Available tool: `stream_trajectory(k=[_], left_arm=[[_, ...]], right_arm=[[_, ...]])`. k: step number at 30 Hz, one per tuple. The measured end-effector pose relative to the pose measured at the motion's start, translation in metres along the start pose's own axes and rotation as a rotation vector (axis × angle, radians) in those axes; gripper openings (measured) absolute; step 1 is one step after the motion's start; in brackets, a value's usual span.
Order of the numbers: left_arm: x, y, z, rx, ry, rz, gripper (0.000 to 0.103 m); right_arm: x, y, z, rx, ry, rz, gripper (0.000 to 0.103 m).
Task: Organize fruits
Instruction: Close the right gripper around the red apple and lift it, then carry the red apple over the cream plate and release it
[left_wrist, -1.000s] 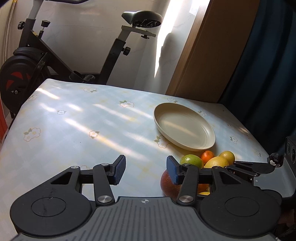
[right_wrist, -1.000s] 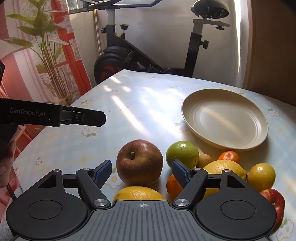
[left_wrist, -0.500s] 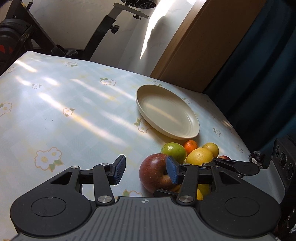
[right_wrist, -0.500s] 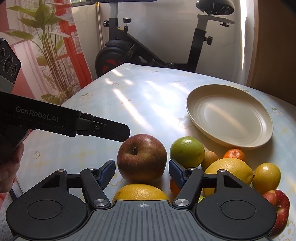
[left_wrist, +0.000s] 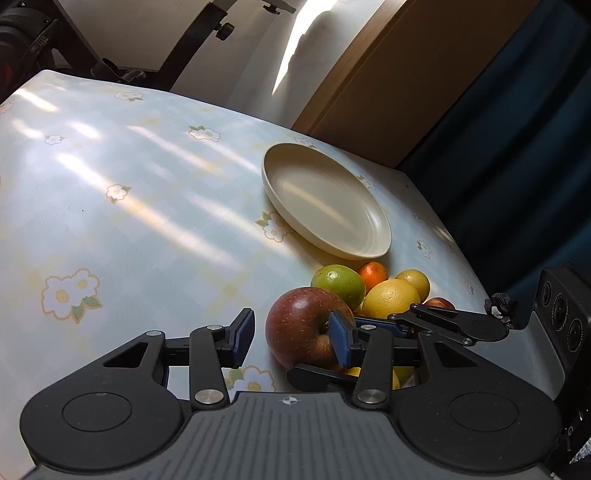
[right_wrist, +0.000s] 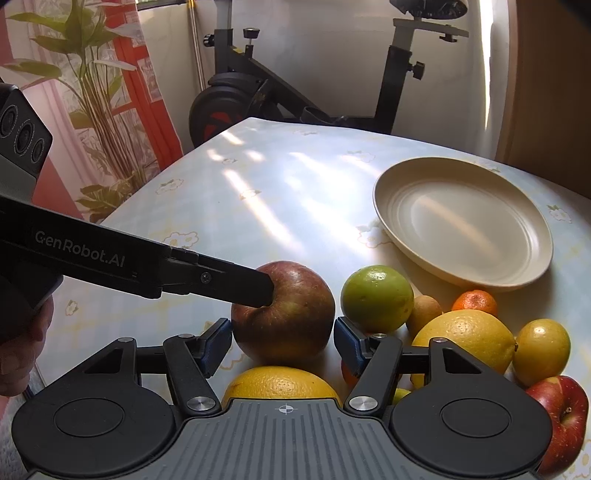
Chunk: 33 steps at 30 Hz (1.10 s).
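Fruits sat heaped at the near right of the desk (left_wrist: 155, 206), none yet on the cream plate (left_wrist: 325, 206) just beyond them. Pile noted: large red apple (right_wrist: 284, 310) at near left, green citrus (right_wrist: 376, 297) beside it, small tangerine (right_wrist: 474, 301), big yellow citrus (right_wrist: 465, 338), lemon (right_wrist: 541, 350), a second red apple (right_wrist: 561, 417) at the near right edge, and an orange-yellow fruit (right_wrist: 280, 382) nearest the right camera.

Change over the past second: left gripper (left_wrist: 291, 338) came down and swung toward the pile, so the large red apple, previously half hidden low behind its right finger, now showed well above the fingers. From the right wrist view one left finger (right_wrist: 236, 284) lay across the apple's top near the stem hollow; touching or just above, could not tell. Left fingers were closing, nothing squarely between them; the apple sat off toward the right pad.

Right gripper (right_wrist: 282, 345) barely shifted. Its fingers had narrowed around the same apple and were closing, pads just beside its flanks, left pad about touching, right with a sliver of gap. Not clenched yet.

Judgement: first pick under way, right gripper taking the apple; the left finger risked crowding that grasp. Plate the likely destination.
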<state>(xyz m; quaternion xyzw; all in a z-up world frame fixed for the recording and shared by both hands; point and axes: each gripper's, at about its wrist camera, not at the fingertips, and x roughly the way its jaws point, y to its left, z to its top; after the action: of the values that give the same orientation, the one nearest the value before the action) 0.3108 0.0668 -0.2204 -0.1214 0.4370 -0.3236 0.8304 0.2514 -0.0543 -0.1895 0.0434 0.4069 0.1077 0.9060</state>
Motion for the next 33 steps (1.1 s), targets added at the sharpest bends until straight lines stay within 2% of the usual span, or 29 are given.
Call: stream_trajectory(k=[7, 10, 15, 19, 26, 33], left_arm=[[0.004, 0.007, 0.000, -0.036, 0.005, -0.041, 0.046], [0.006, 0.009, -0.001, -0.053, 0.003, -0.068, 0.040], [0.005, 0.005, 0.000, -0.041, 0.004, -0.054, 0.040], [-0.002, 0.001, 0.003, -0.042, -0.010, -0.051, 0.040], [-0.021, -0.011, 0.025, -0.031, -0.064, -0.052, 0.039], [-0.028, -0.035, 0.058, 0.007, -0.115, -0.031, 0.039]], right_arm=[[0.003, 0.000, 0.000, 0.002, -0.001, -0.006, 0.058], [0.003, -0.001, 0.000, 0.011, 0.001, -0.005, 0.057], [0.002, -0.002, 0.001, 0.017, -0.010, 0.005, 0.057], [-0.008, -0.001, 0.005, 0.005, -0.052, 0.011, 0.057], [-0.027, -0.006, 0.030, -0.039, -0.114, 0.013, 0.057], [-0.040, -0.028, 0.062, -0.057, -0.148, 0.030, 0.056]])
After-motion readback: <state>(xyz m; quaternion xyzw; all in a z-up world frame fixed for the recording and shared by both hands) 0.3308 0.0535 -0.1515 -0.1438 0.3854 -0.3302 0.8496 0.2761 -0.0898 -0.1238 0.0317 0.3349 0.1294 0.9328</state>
